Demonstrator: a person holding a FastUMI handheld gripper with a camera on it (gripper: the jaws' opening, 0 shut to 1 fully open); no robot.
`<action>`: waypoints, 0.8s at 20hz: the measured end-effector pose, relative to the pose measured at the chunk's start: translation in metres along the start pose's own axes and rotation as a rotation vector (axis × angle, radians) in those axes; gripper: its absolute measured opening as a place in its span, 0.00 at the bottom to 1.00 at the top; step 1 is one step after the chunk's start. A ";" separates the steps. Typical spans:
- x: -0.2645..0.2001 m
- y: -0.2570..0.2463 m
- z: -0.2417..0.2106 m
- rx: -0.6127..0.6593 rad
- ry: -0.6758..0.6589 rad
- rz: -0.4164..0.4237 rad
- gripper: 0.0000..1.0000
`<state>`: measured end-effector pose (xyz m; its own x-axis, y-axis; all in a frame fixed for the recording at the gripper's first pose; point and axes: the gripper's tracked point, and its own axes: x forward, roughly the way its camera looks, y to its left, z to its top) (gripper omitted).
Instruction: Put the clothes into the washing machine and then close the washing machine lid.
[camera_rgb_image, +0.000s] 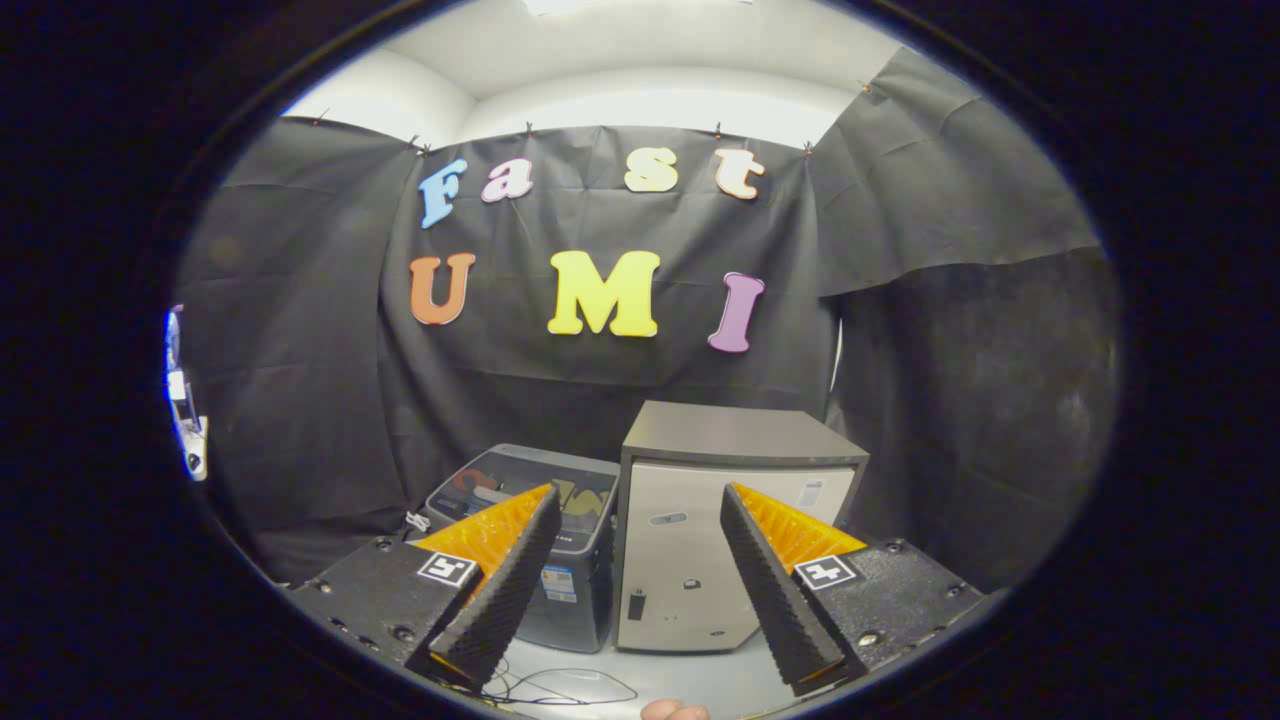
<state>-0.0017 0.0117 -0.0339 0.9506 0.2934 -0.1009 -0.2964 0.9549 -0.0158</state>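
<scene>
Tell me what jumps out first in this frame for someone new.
The gripper with its jaws spread wide and nothing between them. Beyond them, two machines stand side by side against the black cloth wall: a dark washing machine with its lid down, and a taller pale cabinet beside it. A thin cable lies on the floor.

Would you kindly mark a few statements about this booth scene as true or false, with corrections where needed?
1. The gripper is open with nothing between its fingers. True.
2. The washing machine stands to the right of the grey cabinet. False: it stands to the cabinet's left, close beside it.
3. The washing machine's lid is down. True, as far as this view shows; its dark top panel lies flat.
4. A garment hangs from the gripper. False: no fabric sits between the fingers.
5. A thin dark cable lies on the light floor in front of the washing machine. True.
6. The cabinet's door stands wide open. False: its pale front is shut.
</scene>
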 end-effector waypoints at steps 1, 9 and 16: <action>-0.002 -0.001 -0.001 0.002 -0.001 0.012 1.00; -0.007 -0.011 0.000 0.008 -0.014 0.036 1.00; -0.005 -0.017 -0.003 0.006 -0.004 0.027 1.00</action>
<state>-0.0013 -0.0062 -0.0360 0.9426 0.3195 -0.0973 -0.3217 0.9468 -0.0071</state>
